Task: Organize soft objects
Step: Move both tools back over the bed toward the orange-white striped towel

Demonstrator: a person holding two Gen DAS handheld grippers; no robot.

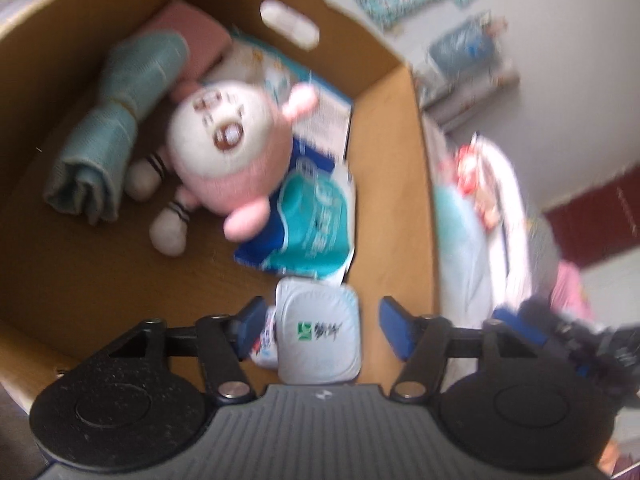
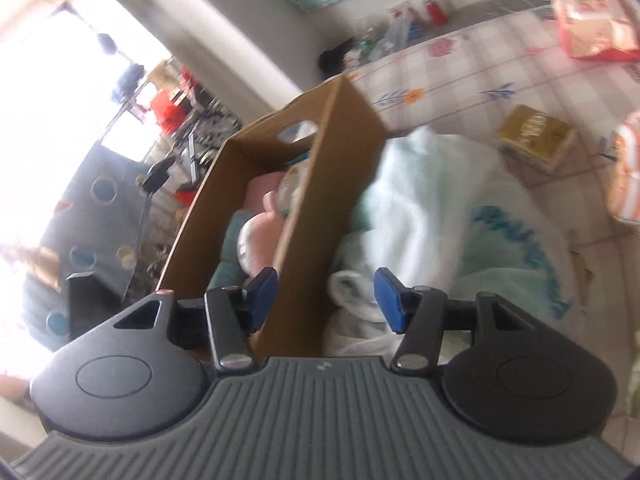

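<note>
In the left wrist view a cardboard box point(image 1: 384, 92) holds a pink and white plush doll point(image 1: 228, 148), a rolled teal towel point(image 1: 116, 120), a pink cloth point(image 1: 196, 32) and a teal and blue tissue pack point(image 1: 316, 216). My left gripper point(image 1: 322, 330) is open over the box's near corner. A white soft pack point(image 1: 320, 348) lies between its blue pads, with a gap on the right side. In the right wrist view my right gripper point(image 2: 326, 302) is open and straddles the box wall point(image 2: 320, 184). It holds nothing. A pale towel point(image 2: 420, 208) lies just right of the box.
A checked floral cloth point(image 2: 460, 76) covers the surface. On it sit a gold box point(image 2: 536, 136) and an orange-red pack point(image 2: 588, 20). Red bottles point(image 2: 436, 10) stand at the back. A heap of white and light-blue cloth point(image 1: 468, 240) lies beside the box.
</note>
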